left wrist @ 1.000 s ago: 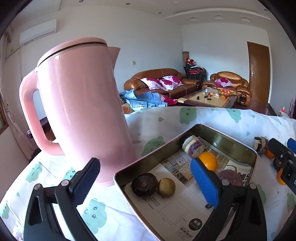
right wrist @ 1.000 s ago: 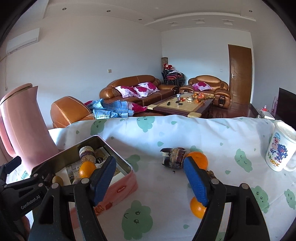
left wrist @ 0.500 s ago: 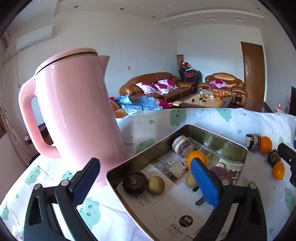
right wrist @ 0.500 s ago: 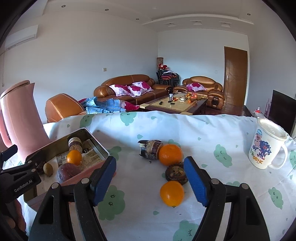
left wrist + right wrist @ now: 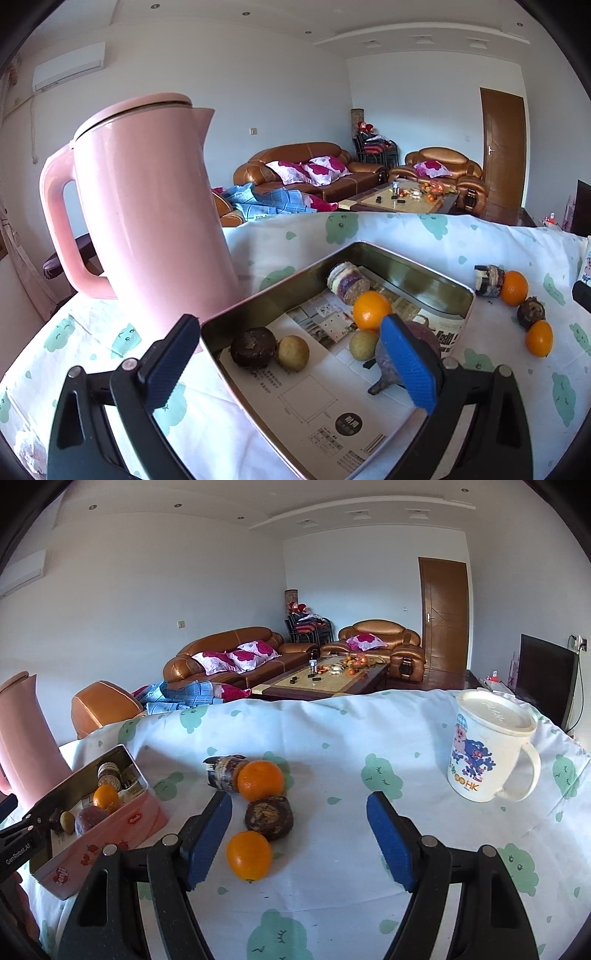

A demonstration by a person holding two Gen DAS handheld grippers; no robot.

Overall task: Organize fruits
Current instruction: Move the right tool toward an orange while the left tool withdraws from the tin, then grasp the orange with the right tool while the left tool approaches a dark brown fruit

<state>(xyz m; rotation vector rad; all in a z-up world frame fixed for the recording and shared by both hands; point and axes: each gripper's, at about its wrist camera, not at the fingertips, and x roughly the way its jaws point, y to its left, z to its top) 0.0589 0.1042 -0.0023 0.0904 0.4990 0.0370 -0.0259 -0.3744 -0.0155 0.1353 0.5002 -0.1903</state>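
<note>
An open pink tin [image 5: 424, 264] holds an orange [image 5: 371, 309], two yellow-green fruits [image 5: 293, 351], a dark round fruit [image 5: 253, 347], a purple fruit [image 5: 388, 354] and a striped roll [image 5: 347, 282]. My left gripper [image 5: 291, 362] hangs open over the tin's near corner, touching nothing. On the cloth lie an orange [image 5: 249, 854], a dark round fruit [image 5: 269, 818], a second orange [image 5: 260, 781] and a striped roll [image 5: 223, 773]. My right gripper [image 5: 299, 834] is open, with the near orange just inside its left finger [image 5: 208, 836].
A tall pink kettle [image 5: 147, 206] stands close left of the tin. A white lidded cartoon mug [image 5: 487, 746] sits at the right on the cloud-print tablecloth [image 5: 369, 738]. The tin [image 5: 122, 823] and the left gripper's body [image 5: 22, 834] are at the right view's left edge.
My right gripper has swung right, away from the tin, so the loose oranges and dark fruit now lie between its fingers. The left gripper has drifted slightly over the tin.
</note>
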